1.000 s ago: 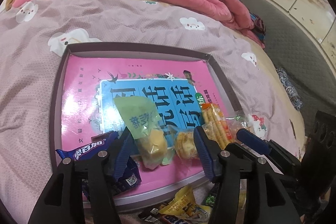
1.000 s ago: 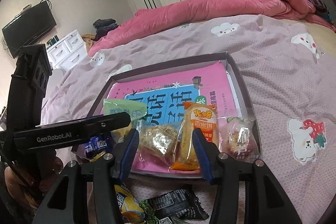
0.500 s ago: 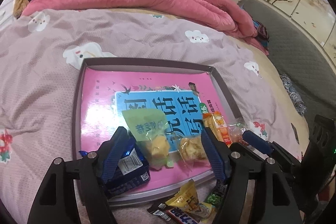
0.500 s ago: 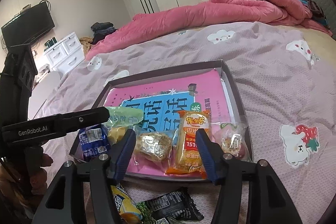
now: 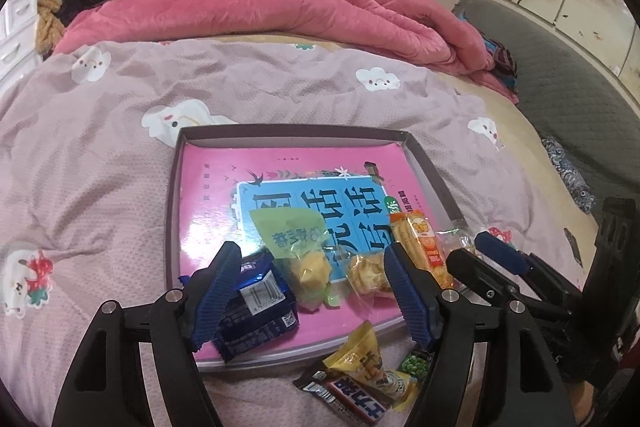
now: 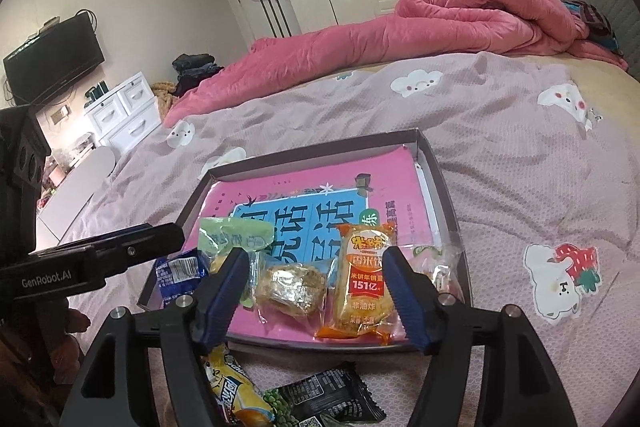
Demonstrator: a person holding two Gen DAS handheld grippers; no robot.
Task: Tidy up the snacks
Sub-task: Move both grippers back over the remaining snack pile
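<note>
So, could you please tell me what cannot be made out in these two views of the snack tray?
- Blue cookie pack: left wrist view, its front is partly hidden behind the left gripper finger.
- Clear-wrapped snack in the tray corner: right wrist view, contents too blurred and partly behind the right gripper, whose jaws are opening.
- Black packet on the bedspread: cut off by the bottom edge.

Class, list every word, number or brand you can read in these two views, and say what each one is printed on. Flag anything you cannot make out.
"GenRobot.AI": on the side of the left gripper.
"151亿": on the orange rice cracker pack in the tray.
Large blue title on the pink book: upside down, not read with confidence.
Blue biscuit pack: barcode digits too small.
Yellow packet and black packet: print blurred.
</note>
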